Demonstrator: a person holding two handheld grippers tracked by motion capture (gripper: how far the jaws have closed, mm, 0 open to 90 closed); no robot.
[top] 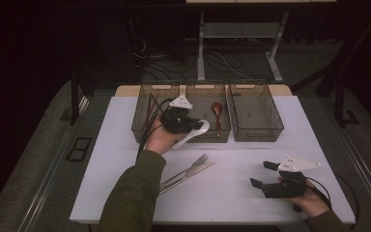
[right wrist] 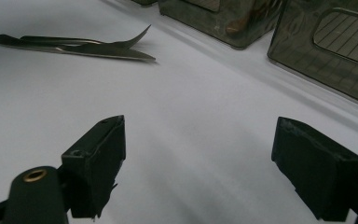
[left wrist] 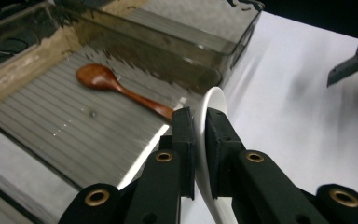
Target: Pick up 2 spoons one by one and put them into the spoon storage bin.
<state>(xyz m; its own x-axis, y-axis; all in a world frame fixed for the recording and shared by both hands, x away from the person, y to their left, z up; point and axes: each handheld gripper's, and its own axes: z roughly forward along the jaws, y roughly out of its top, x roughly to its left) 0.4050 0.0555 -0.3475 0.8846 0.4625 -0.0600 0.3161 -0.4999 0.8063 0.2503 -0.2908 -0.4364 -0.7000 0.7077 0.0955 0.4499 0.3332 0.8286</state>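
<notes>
My left gripper (top: pixel 196 125) is shut on a white spoon (top: pixel 193 135) and holds it in the air over the front wall of the middle bin (top: pixel 206 87). In the left gripper view the two pads (left wrist: pixel 184 135) pinch the white spoon (left wrist: pixel 213 100) on edge, its bowl sticking out past the tips. Inside that bin lies a brown wooden spoon (top: pixel 217 111), also seen as the brown spoon (left wrist: pixel 116 84) on the ribbed floor. Near the table's front right, my right gripper (top: pixel 263 174) rests low with its jaws wide open and nothing between them (right wrist: pixel 200 140).
Three smoky plastic bins stand in a row at the back of the white table (top: pixel 251 193): the left bin (top: pixel 140 126) with thin sticks in it, and the right bin (top: pixel 256 133). A metal fork and knife (top: pixel 186 173) lie together at the front middle.
</notes>
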